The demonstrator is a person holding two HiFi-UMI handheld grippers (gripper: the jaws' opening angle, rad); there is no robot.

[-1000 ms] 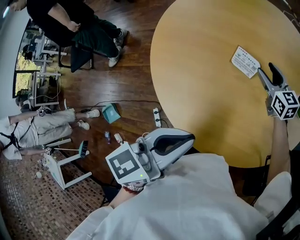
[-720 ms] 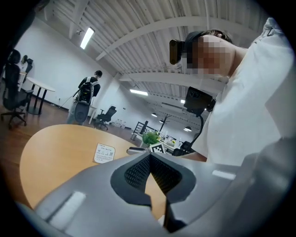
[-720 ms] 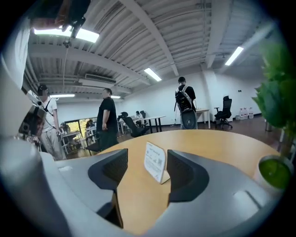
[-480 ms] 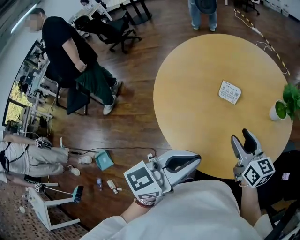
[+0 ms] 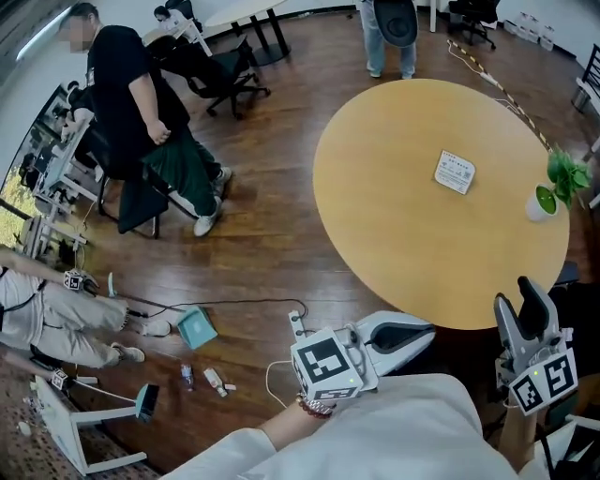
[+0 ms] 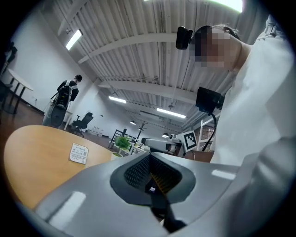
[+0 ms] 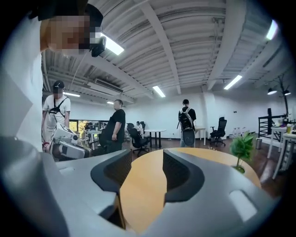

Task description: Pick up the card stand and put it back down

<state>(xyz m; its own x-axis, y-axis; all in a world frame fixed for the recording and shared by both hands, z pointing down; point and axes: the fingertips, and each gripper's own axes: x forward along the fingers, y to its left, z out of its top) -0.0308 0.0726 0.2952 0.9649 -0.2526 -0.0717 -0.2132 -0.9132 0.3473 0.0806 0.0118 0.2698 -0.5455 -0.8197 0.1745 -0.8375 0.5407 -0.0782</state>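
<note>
The card stand [image 5: 455, 172], a small white printed card, rests on the round wooden table [image 5: 403, 225] toward its far right side; the left gripper view shows the card stand [image 6: 78, 153] too. My right gripper [image 5: 518, 306] hangs off the table's near edge, well short of the stand. It is open, its jaws have just been closing, and between its pads [image 7: 178, 173] only the tabletop [image 7: 141, 190] shows. My left gripper [image 5: 424, 332] floats near my chest just below the table rim, shut and empty [image 6: 149, 159].
A small potted plant [image 5: 551, 187] stands at the table's right edge. A person in black [image 5: 131, 103] is beside office chairs at the upper left, another with a backpack [image 5: 389, 23] beyond the table. A power strip [image 5: 295, 328] and teal box [image 5: 195, 328] lie on the floor.
My right gripper has pulled away from the card stand, back past the table's near edge. My left gripper has shifted right. The view has tilted up, and the whole table shows.
</note>
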